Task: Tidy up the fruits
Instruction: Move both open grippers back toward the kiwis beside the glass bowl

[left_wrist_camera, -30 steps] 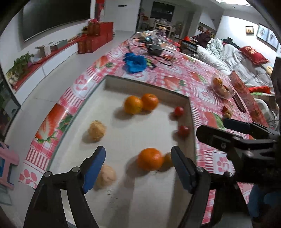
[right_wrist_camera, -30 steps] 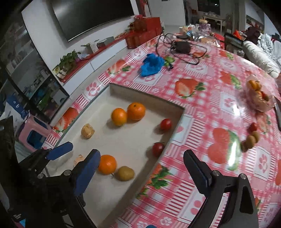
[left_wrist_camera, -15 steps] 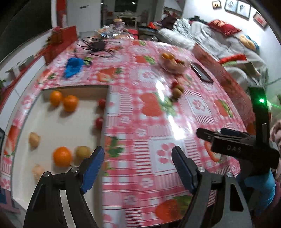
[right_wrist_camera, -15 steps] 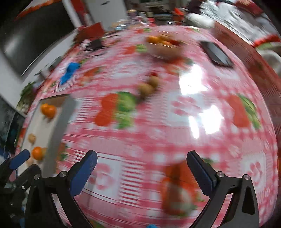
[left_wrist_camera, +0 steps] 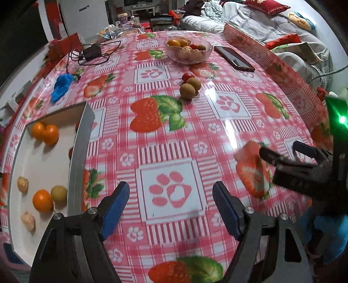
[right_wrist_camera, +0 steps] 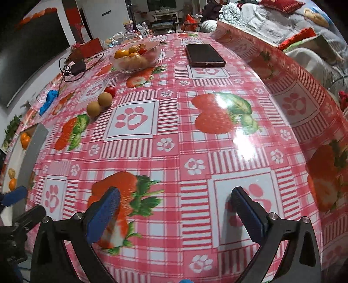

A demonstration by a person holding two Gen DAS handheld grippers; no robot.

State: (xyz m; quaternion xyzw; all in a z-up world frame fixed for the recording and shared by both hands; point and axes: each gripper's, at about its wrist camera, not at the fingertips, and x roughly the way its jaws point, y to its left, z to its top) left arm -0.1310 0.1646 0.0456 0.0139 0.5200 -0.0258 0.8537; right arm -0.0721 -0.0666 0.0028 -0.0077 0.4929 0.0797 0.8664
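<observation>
Two brown kiwis (left_wrist_camera: 190, 87) and a cherry tomato (left_wrist_camera: 188, 76) sit just before the glass fruit bowl (left_wrist_camera: 188, 52) on the bench (left_wrist_camera: 174, 135). Both my left gripper (left_wrist_camera: 169, 204) and right gripper (right_wrist_camera: 174, 209) gape wide, empty. I'd approach one kiwi squarely, straddling it without nudging its neighbour.

Hidden and blurred parts
The tray (left_wrist_camera: 81, 139) wall hides most of two tomatoes (left_wrist_camera: 70, 152); the right tongs (left_wrist_camera: 280, 155) look blurred.

A cluttered sofa (left_wrist_camera: 261, 19) with red cushions (left_wrist_camera: 265, 4) lines the white wall.
</observation>
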